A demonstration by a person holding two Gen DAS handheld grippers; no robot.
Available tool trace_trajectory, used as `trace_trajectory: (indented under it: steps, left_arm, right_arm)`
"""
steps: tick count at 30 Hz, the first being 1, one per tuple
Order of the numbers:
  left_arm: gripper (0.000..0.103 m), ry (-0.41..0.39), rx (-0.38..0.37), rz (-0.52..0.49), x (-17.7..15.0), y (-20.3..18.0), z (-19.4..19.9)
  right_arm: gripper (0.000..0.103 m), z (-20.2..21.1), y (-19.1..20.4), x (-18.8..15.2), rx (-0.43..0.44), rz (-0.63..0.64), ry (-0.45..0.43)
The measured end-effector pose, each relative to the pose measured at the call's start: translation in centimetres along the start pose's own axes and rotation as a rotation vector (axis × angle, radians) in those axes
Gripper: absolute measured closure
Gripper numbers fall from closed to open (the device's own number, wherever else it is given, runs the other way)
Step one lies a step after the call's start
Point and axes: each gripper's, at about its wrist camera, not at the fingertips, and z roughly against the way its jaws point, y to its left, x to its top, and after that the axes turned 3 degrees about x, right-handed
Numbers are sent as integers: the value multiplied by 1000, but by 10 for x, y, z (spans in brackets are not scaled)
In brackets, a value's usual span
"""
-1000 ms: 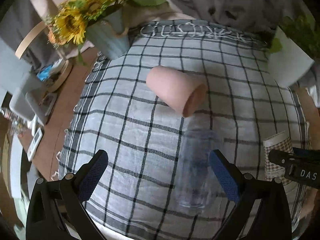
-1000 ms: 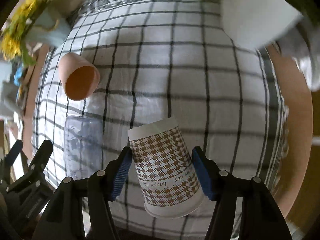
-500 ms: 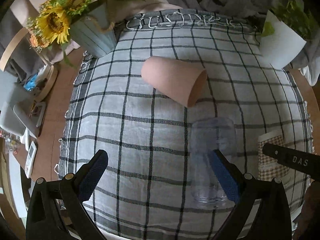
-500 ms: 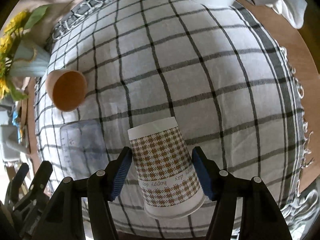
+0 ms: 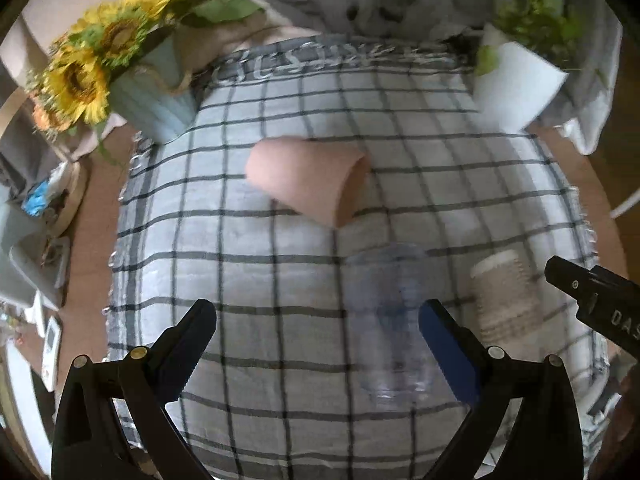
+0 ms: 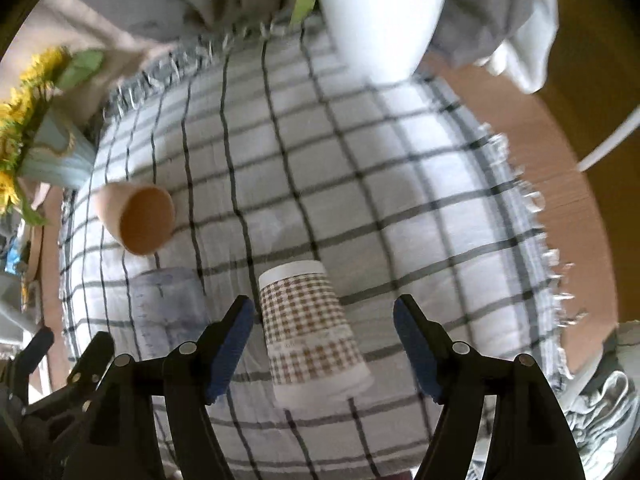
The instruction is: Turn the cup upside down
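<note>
Right gripper has its jaws apart, not touching anything I can see; the houndstooth paper cup sits between them on the checked cloth, narrow end pointing away from the camera, wide rim toward me, near the cloth's near edge. Can't tell from the blur whether the cup stands fully inverted or leans. Left gripper also has jaws apart, holding nothing, hovering over the cloth with the clear plastic cup just inside its right finger. Pink cup lies on its side mid-cloth, mouth facing right. Sunflower vase at the cloth's far-left corner, white planter at its far-right corner.
</note>
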Motion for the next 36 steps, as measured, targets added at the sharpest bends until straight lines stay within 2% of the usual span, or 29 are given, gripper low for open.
trace_trajectory:
  steps: [3, 5, 9, 13, 16, 20, 25, 28, 32, 36]
  left_arm:
    - [0, -20, -60, -38, 2, -15, 12]
    - [0, -31, -72, -48, 5, -26, 18]
    - [0, -80, -68, -50, 13, -49, 29]
    - [0, -208, 1, -73, 16, -77, 52]
    - [0, -230, -35, -106, 17, -97, 60]
    - [0, -156, -109, -103, 23, -119, 54]
    - [3, 7, -197, -60, 31, -142, 28]
    - [10, 120, -217, -38, 32, -151, 3]
    - [14, 212, -226, 3, 37, -153, -20]
    - [26, 291, -229, 32, 42, -155, -44]
  right_arm:
    - [27, 27, -9, -6, -10, -19, -72]
    - [27, 40, -18, -9, -22, -32, -105]
    - [27, 56, -37, -14, -68, -57, -163]
    - [27, 69, -65, -17, -67, -84, -207]
    - [27, 81, -83, -19, -60, -87, -256]
    - [27, 90, -105, -18, -28, -95, -285]
    - [27, 87, -128, -13, 18, -110, -274]
    - [27, 80, -142, -8, 40, -148, -260]
    - [27, 66, -151, 0, 60, -168, -237]
    - [27, 53, -156, 3, 100, -194, -199]
